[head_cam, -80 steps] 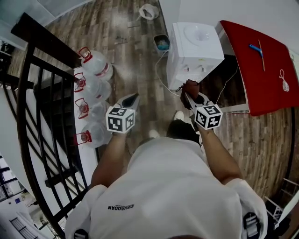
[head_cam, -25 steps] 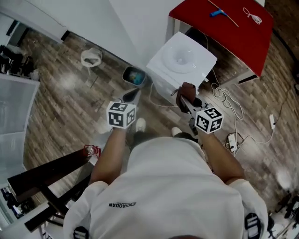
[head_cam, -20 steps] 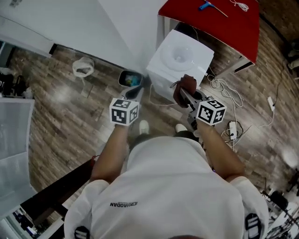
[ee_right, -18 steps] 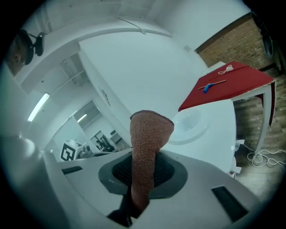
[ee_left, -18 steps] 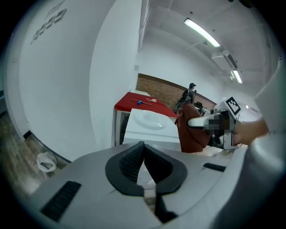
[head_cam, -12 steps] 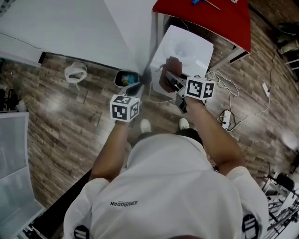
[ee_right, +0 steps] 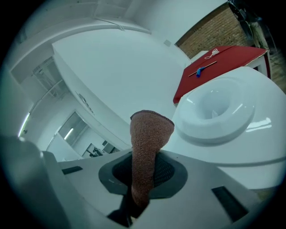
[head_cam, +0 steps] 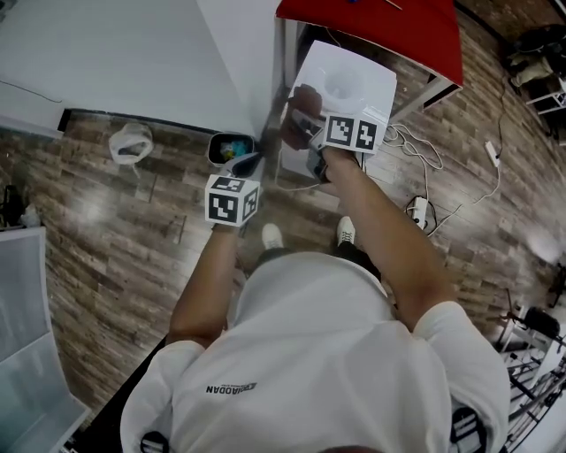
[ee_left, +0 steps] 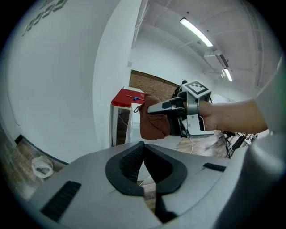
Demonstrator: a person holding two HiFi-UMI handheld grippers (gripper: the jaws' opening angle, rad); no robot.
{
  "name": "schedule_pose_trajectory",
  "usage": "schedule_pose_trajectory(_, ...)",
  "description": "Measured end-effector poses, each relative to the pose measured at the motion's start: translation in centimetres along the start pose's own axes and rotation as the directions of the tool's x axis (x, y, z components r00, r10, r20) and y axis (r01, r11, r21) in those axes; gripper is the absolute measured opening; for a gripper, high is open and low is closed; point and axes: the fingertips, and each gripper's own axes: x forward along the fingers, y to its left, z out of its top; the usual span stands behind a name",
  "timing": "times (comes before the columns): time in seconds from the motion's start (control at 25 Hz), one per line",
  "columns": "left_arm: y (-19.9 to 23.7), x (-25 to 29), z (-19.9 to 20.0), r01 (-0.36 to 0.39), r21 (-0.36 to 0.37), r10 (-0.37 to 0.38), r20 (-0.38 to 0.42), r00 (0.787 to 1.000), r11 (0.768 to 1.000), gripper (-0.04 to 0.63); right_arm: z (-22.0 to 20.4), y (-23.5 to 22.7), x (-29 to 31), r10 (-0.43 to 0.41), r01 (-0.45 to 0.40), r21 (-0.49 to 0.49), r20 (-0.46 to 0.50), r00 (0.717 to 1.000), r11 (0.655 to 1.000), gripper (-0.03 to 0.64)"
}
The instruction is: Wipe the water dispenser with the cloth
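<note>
Right gripper [ee_right: 143,174]: jaws clenched on a reddish-brown knitted cloth [ee_right: 149,134], which stands up out of them. Cloth is held at the left edge of the white water dispenser [head_cam: 363,88] top; contact cannot be judged. Left gripper [ee_left: 143,150]: jaws closed together, nothing between them, held lower and left, apart from the dispenser. Small print on the person's white shirt [head_cam: 292,354] is not legible. Wood-plank floor [head_cam: 106,239], white wall [head_cam: 133,62], red table [head_cam: 407,26] behind the dispenser.

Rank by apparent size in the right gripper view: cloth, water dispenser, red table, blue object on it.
1. water dispenser
2. cloth and red table: about alike; the cloth is nearest the camera, so unranked
3. blue object
</note>
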Motion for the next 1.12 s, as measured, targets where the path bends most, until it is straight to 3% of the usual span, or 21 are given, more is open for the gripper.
schedule_pose_trajectory(0.4, -0.2, 1.1, -1.8, 0.031, 0.002, -0.031, -0.03, 0.999, 1.0, -0.011, 0.2, -4.3, -4.7, -0.072, 0.068, 0.07, 0.047, 0.996, 0.995, 0.054)
schedule_pose_trajectory(0.64, -3.8, 2.6, -1.6, 0.072, 0.038, -0.07, -0.049, 0.996, 0.997, -0.011, 1.1, -7.8, -10.4, -0.111, 0.101, 0.107, 0.092, 0.99, 0.989, 0.054)
schedule_pose_trajectory(1.12, -6.1, 4.3, -0.9, 0.111, 0.061, -0.107, -0.061, 0.992, 0.992, -0.011, 2.0, -13.3, -18.2, -0.213, 0.196, 0.126, 0.137, 0.967, 0.973, 0.054)
